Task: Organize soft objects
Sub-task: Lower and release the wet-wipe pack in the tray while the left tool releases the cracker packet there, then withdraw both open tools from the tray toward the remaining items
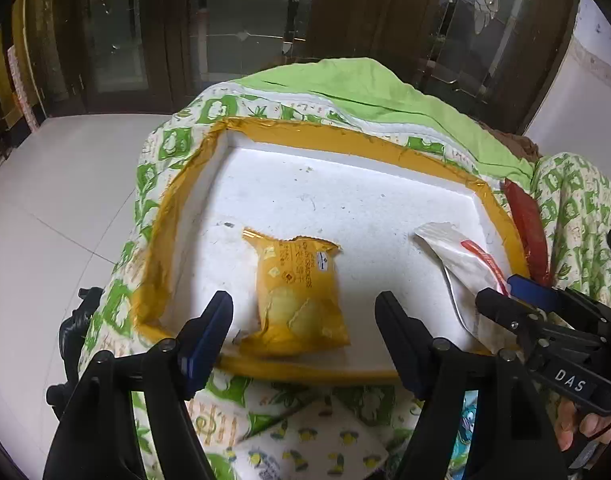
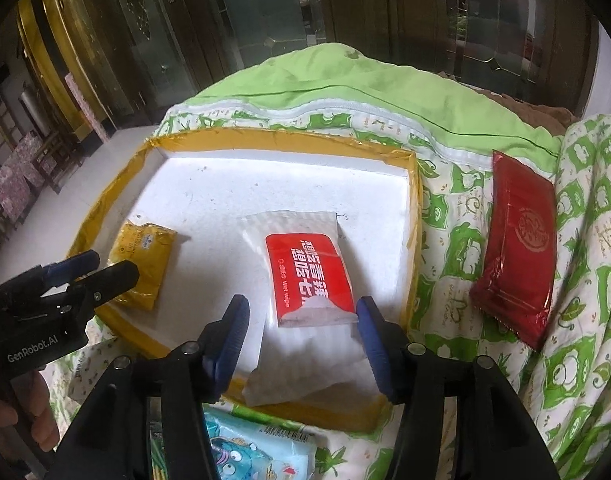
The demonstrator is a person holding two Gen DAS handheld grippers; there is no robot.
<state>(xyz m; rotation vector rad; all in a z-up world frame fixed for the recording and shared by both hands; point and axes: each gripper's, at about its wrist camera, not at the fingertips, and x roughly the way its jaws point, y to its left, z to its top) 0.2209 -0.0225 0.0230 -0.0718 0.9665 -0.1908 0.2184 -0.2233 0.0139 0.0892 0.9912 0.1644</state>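
White foam tray [image 1: 305, 184] with yellow taped rim, on a quilted green-print cover [image 2: 465, 216]. Left gripper [image 1: 305, 312] released, jaws astride a crinkly yellow snack packet [image 1: 301, 292] at the tray's 6 o'clock. Right gripper [image 2: 301, 336] released, flanking a flat white-and-red wipes pack [image 2: 305, 272]; glossy red packet [image 2: 517, 248] at 3 o'clock, off the tray.

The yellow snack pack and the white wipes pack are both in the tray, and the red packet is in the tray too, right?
Not quite. The yellow snack pack and the white wipes pack do lie in the tray, but the red packet lies outside it, on the green-patterned quilt beside the tray. The right wrist view shows this.
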